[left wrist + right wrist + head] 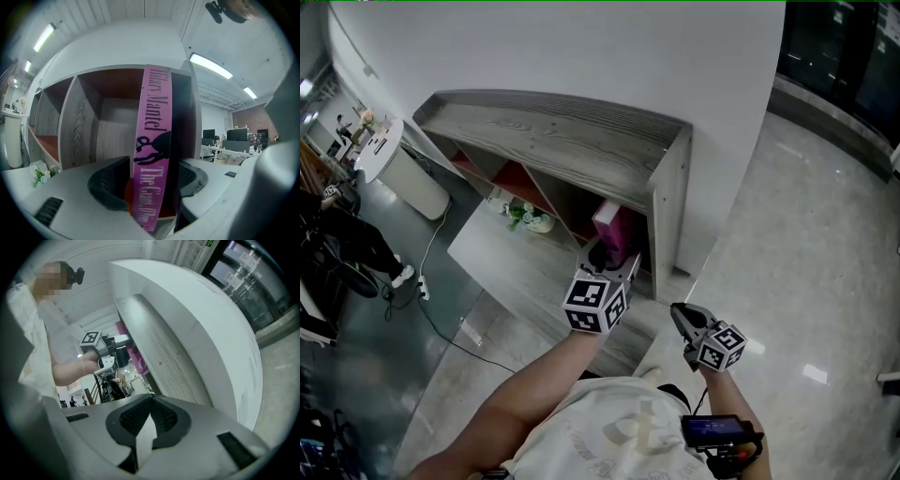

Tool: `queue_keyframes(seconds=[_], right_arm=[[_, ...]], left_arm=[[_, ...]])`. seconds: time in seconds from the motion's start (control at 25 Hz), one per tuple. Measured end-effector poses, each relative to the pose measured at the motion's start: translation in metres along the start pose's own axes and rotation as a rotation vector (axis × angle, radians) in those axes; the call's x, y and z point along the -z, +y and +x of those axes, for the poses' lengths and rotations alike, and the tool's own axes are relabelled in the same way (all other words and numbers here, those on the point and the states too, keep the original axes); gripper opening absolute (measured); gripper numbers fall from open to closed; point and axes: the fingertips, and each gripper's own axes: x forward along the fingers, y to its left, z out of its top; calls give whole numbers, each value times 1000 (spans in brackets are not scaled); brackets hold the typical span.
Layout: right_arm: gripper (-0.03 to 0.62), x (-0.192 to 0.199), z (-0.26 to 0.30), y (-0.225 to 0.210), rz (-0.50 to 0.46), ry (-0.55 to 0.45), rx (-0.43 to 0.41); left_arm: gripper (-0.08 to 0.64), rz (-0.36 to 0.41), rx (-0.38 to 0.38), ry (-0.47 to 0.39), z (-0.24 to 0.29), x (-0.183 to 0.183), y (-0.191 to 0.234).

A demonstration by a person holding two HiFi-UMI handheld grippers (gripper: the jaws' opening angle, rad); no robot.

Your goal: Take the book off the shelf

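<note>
While the pink book [153, 117] is clamped between the jaws of the left gripper [151, 180], with its spine turned outward, it is seen slightly tilted at the mouth of the rightmost compartment of the wooden shelf [553, 141]. The right gripper [150, 401] is seen closed and empty, beside the shelf's right end and apart from the book.

book [613, 228]: in shelf [562, 141] right-end compartment, between left gripper [606, 259] jaws | right gripper [682, 317]: right of shelf end

A white T-shirt [614, 429] is worn, and the left claw [151, 183] and right claw [149, 414] are pale grey, black-padded
</note>
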Motion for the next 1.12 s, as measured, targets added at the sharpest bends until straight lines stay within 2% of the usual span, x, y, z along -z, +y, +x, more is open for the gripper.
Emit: queue_keyframes(seconds=[0.2,0.24,0.6,0.68,1.12], right_arm=[[5,2,-1,-2,13,0,1],[5,3,-2,-3,15,1,2],[5,3,-10,-11,21,0,12],[5,3,-11,-12,21,2,16],[5,-1,-3,-9,-25,14,19]], left_arm=[[267,12,-24,3,12,0,3],[244,13,-29,2,14,0,4],[215,21,-48,-13,20,4,11],[161,26,-44,-13,21,4,10],[152,55,12,-24,15,2,15]])
